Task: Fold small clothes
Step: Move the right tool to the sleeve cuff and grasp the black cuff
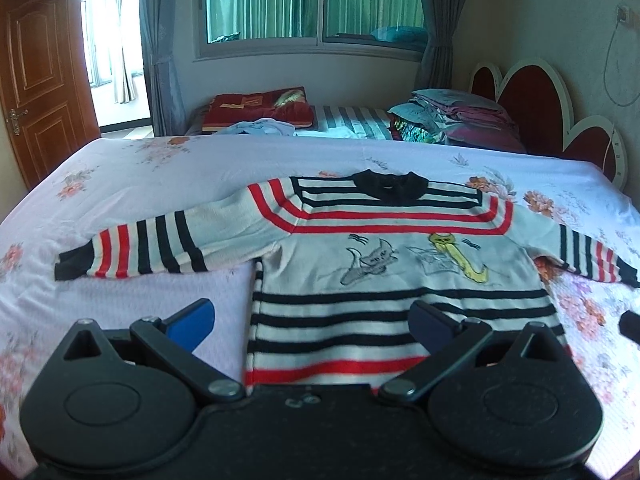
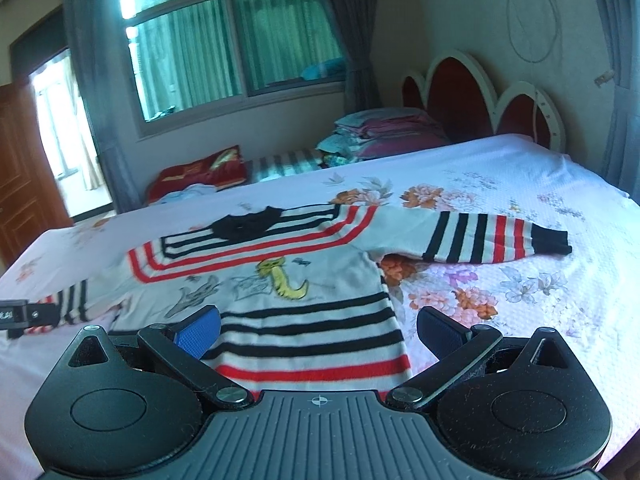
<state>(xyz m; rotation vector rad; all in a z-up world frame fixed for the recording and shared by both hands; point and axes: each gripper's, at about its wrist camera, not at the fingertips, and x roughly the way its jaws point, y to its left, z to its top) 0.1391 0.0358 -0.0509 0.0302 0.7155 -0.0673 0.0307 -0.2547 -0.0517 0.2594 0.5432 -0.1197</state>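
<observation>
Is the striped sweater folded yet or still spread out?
Spread out. The striped sweater lies flat, front up, on the bed sheet, both sleeves stretched sideways, hem unfolded.

Daylight comes in through the window (image 1: 316, 0) and the open doorway (image 1: 112, 40), which glows so white it hides what is outside. The bed (image 1: 140, 168) is bright with soft shadows. The fisheye lens bends straight lines and leaves dark corners. Both pictures look a little blurry, more so near the edges.
</observation>
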